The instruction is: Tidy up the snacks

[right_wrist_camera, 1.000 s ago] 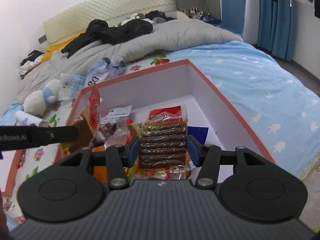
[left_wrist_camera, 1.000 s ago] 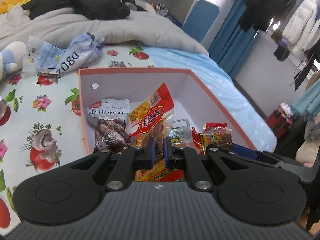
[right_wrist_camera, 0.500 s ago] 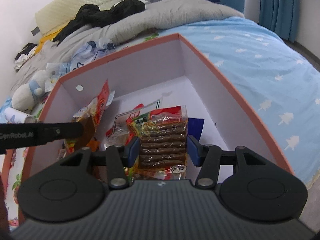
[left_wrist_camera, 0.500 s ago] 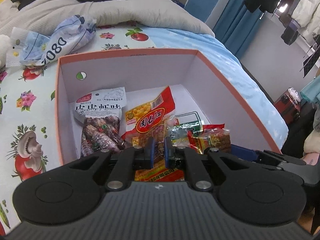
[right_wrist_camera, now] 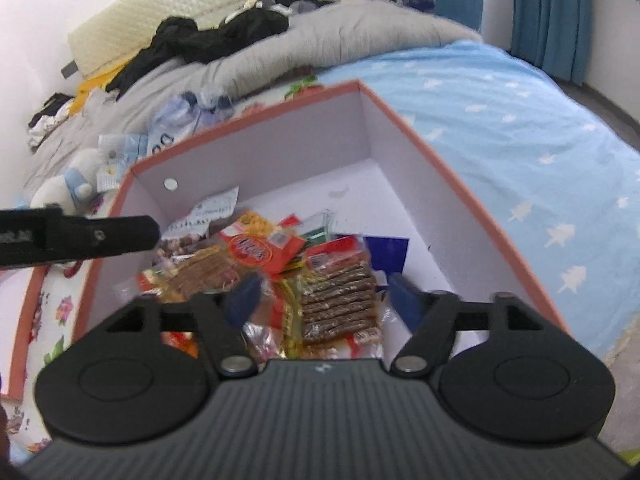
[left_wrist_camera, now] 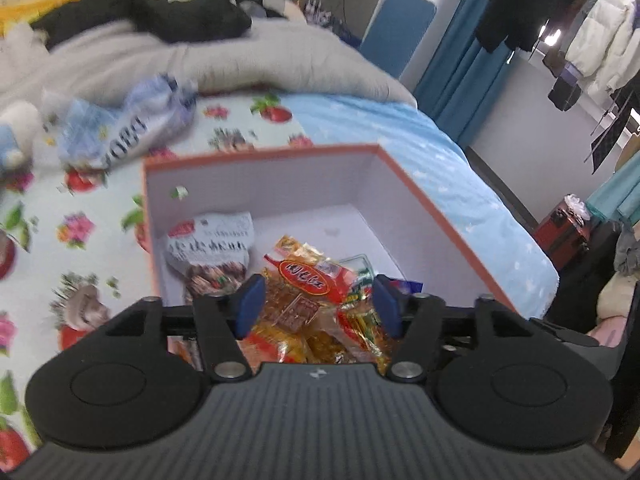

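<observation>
An orange-rimmed box (left_wrist_camera: 420, 196) with white inner walls sits on the bed and holds several snack packs. My left gripper (left_wrist_camera: 318, 304) is open above the red-and-yellow pack (left_wrist_camera: 304, 280), which lies in the box. A white-and-brown pack (left_wrist_camera: 212, 248) leans at the box's left wall. My right gripper (right_wrist_camera: 324, 298) is open above the clear pack of brown sticks (right_wrist_camera: 340, 300), which lies in the box (right_wrist_camera: 452, 168). The red-and-yellow pack (right_wrist_camera: 256, 248) shows left of it. The left gripper's finger (right_wrist_camera: 100, 236) reaches in from the left.
A crumpled blue-and-white bag (left_wrist_camera: 124, 132) and a plush toy (right_wrist_camera: 68, 184) lie on the fruit-print sheet behind the box. A grey duvet (left_wrist_camera: 240, 68) with black clothes lies further back. The bed edge drops off to the right.
Both grippers have opened. The red-and-yellow pack dropped from the left gripper into the box, and the brown-stick pack left the right gripper. Both grippers have drawn back a little.
</observation>
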Demonstrator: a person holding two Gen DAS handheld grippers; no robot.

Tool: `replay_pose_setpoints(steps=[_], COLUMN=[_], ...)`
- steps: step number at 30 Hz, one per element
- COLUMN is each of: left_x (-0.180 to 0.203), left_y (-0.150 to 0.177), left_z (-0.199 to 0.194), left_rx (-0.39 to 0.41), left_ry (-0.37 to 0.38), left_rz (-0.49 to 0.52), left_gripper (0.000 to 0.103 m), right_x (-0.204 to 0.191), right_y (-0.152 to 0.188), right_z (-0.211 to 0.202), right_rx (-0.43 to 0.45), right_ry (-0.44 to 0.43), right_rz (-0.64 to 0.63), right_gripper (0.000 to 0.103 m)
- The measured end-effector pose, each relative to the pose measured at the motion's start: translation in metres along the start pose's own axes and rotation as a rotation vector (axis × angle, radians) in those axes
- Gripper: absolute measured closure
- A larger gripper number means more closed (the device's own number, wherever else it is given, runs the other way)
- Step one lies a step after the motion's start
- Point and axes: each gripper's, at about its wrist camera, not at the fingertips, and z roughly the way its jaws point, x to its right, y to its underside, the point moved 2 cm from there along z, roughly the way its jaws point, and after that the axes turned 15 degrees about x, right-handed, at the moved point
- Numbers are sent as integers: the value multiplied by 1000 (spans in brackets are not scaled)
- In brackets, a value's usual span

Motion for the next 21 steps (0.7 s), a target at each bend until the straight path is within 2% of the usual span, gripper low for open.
replay_pose_setpoints(steps=[5, 10, 15, 21], left_x=[5, 3, -5, -16], left_y=[-13, -18, -19, -9], left_z=[-51, -106, -170, -230], left_rx=[66, 119, 198, 225], left_ry=[-3, -5, -59, -85], left_rz=[13, 30, 37, 52], left_gripper=[29, 16, 7, 5], right_x=[-10, -26, -44, -65], right_y=[-15, -27, -29, -20], right_z=[-38, -78, -125, -169], right_rx=[76, 158, 215, 237], right_ry=[-19, -25, -39, -53], right_rz=[3, -10, -2, -8], right_gripper=[26, 26, 26, 26])
